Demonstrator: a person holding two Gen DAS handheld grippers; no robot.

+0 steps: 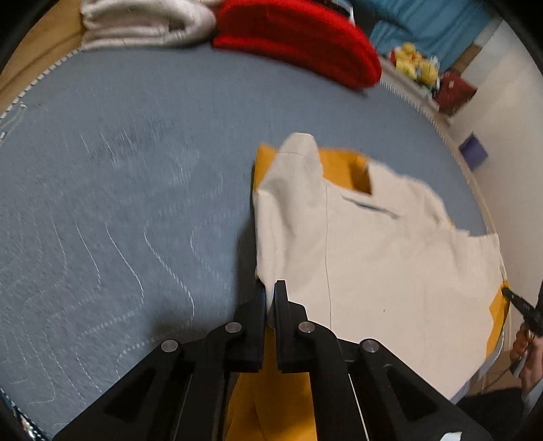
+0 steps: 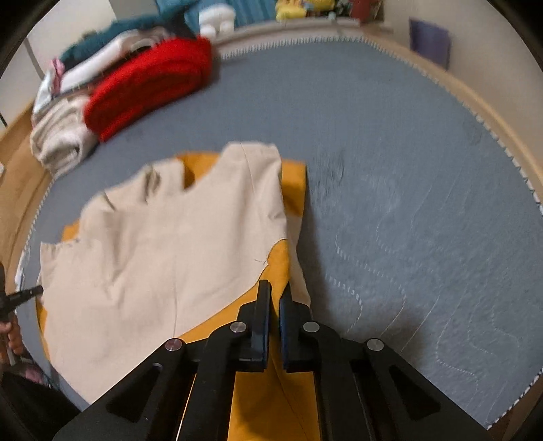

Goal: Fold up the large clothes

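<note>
Two grippers are pinched onto the same garment, one at each near corner, and that is why it hangs the way it does. You hold a large beige cloth garment with a mustard-yellow inner face [image 1: 373, 254] spread over the blue-grey quilted mattress [image 1: 118, 203], its far part lying flat while the near edge rises to your tools. Taking both corners at once keeps that edge taut and level, which I judge is what you need to carry it over for a fold.

Your left gripper [image 1: 270, 298] is closed, its jaws nearly together with the beige edge and the yellow layer caught between them. Your right gripper [image 2: 275, 298] is likewise clamped, biting the yellow fabric where the beige panel curves away.

Each tool shows at the edge of the other's view, on the opposite corner. At the far side of the mattress, well apart from your work, sit a folded red knitted garment [image 2: 149, 84] and a folded cream towel-like bundle [image 1: 142, 23], likely finished pieces kept clear of the folding area.
</note>
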